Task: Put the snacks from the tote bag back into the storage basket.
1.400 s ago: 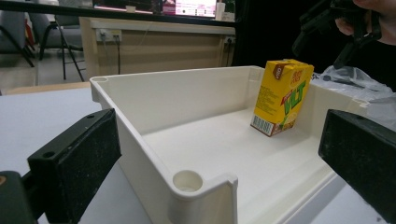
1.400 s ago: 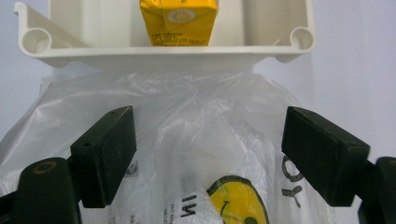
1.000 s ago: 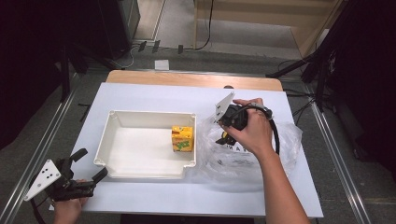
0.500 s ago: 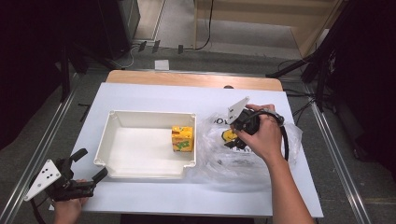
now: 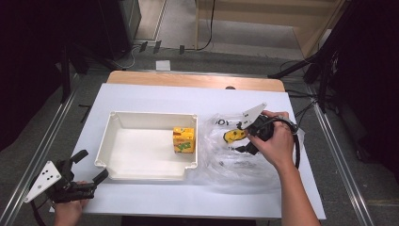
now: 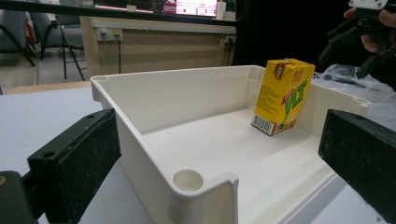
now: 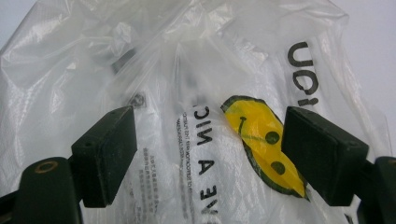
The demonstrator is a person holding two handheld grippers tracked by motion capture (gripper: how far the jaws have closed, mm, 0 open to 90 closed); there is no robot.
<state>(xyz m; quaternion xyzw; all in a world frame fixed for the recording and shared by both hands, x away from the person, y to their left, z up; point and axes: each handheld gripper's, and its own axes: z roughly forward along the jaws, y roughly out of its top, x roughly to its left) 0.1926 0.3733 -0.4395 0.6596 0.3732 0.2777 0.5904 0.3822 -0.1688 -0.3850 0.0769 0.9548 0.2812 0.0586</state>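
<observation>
A yellow juice carton (image 5: 183,140) (image 6: 283,95) stands upright in the white tray (image 5: 141,117) (image 6: 196,74), near its right wall. Right of the tray lies a crumpled clear plastic bag (image 5: 230,160) (image 7: 187,84) with black lettering and a yellow smiley face (image 5: 232,136) (image 7: 264,140). My right gripper (image 5: 241,140) (image 7: 210,154) hangs open just over the bag, its jaws straddling the smiley print without pressing the plastic. At the table's near left corner, my left gripper (image 5: 87,167) (image 6: 219,154) is open with nothing in it, pointed at the tray's corner.
The white table top (image 5: 155,96) ends in a wooden strip (image 5: 197,81) at the far side. Metal rails (image 5: 42,155) run along both sides of the table. The right gripper's cable (image 5: 297,150) loops past the hand.
My right hand has moved right and slightly down, from beside the tray's right wall to over the plastic bag. The left gripper and the carton stayed where they were.
</observation>
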